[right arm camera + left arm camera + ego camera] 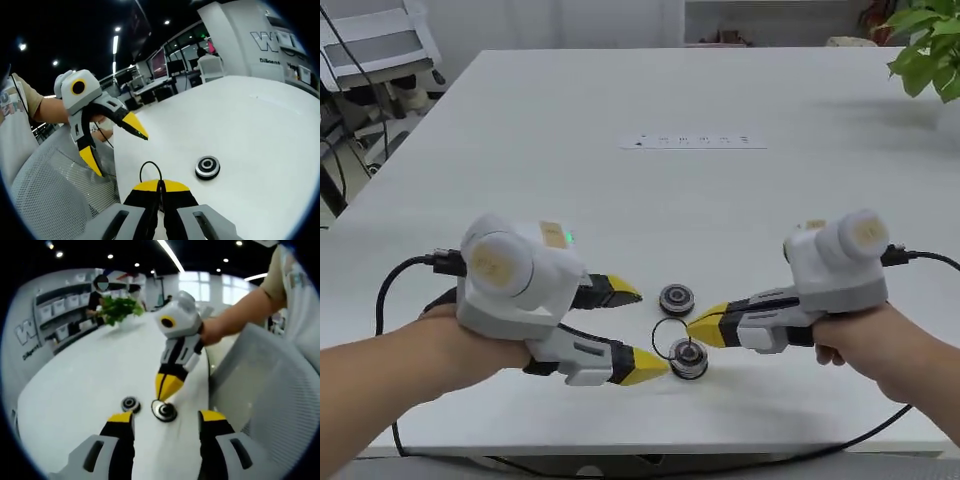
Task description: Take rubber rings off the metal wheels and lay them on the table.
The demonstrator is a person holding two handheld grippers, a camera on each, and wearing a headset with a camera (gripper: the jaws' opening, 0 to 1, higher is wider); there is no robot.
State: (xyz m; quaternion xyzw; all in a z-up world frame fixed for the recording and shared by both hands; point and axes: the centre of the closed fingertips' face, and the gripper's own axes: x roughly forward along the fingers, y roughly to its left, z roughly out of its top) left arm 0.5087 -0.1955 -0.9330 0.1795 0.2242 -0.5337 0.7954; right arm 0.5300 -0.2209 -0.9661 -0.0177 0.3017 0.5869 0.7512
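Observation:
Two small metal wheels lie near the table's front edge. The farther wheel [677, 298] [207, 167] [131, 404] has a dark band around it. The nearer wheel [688, 360] [165, 411] sits just below the tip of my right gripper [697, 326] [161, 184] [167, 387]. That gripper is shut on a thin black rubber ring [656, 328] [150, 162], which stands up as a loop over the nearer wheel. My left gripper [645, 328] [167, 417] [117, 142] is open, its yellow tips on either side of the ring and the nearer wheel, touching neither.
The white table [650, 200] stretches far back with a strip of printed marks [692, 141] in the middle. A potted plant [928, 50] stands at the back right. A grey mesh chair [270, 390] is beside the near table edge. Cables trail from both grippers.

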